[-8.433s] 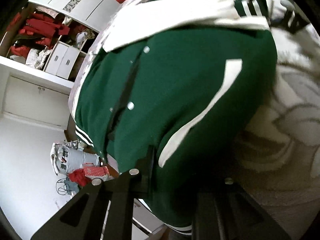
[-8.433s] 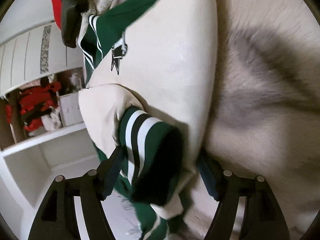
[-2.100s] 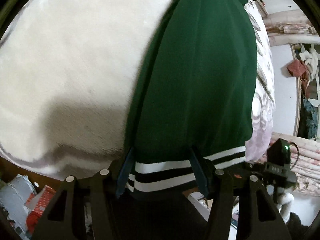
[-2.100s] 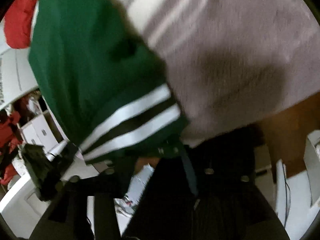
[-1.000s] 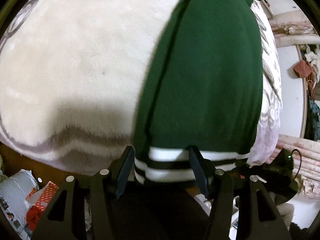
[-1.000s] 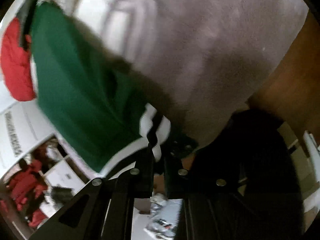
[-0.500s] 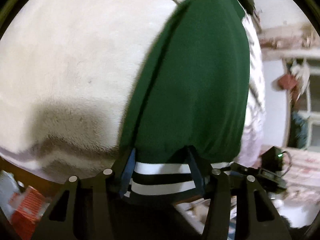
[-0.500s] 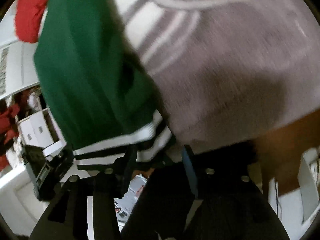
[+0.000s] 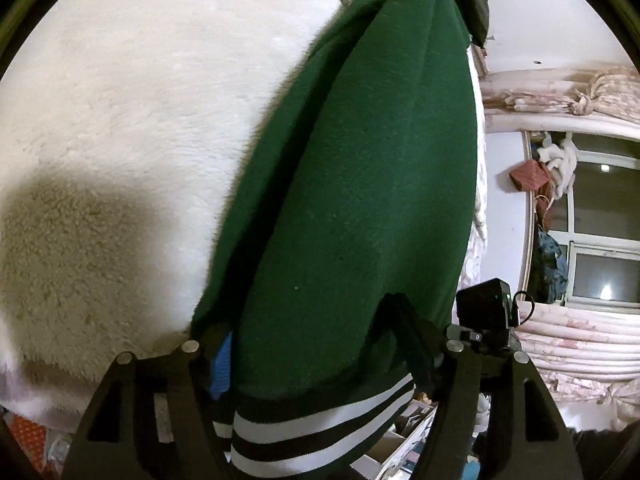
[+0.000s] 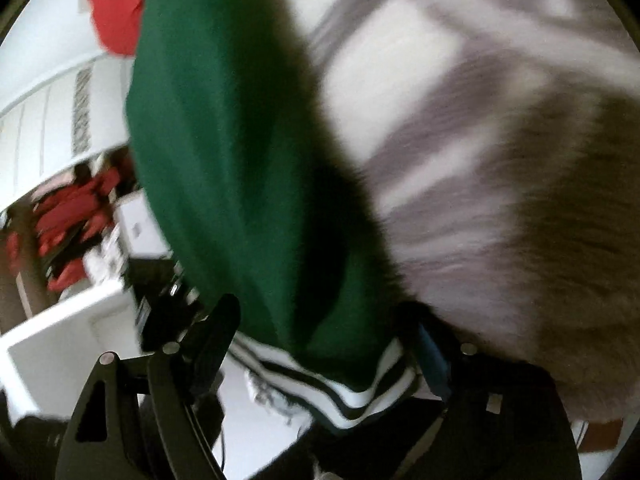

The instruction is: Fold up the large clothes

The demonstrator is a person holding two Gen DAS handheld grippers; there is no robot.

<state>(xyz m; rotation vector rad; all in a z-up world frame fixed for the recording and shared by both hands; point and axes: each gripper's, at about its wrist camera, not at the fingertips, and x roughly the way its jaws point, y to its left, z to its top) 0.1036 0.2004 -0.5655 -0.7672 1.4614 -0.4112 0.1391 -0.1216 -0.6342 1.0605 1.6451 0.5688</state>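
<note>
Left wrist view: the green jacket lies folded lengthwise on a cream fleece blanket, running from the top centre of the frame down to the bottom centre. Its striped hem band, black and white, hangs at the bottom edge between the two arms of the left tongs. Those tongs have just been opening; the jaws stand apart on either side of the jacket's lower end, the blue pad at lower left against the cloth's edge, the right jaw lying on the green cloth. Whether either pad presses the cloth I cannot tell. A small black device sits at the right beyond the jacket's edge, with a window and pale curtains behind it at the right of the frame.

Right wrist view, blurred: the same jacket fills the left-centre, stripes at the bottom centre. The right tongs have also just been opening; jaws wide apart, the hem lying loose between them, nothing clamped. The blanket with grey pattern covers the right half. Red clothing and white shelving show at the left.
</note>
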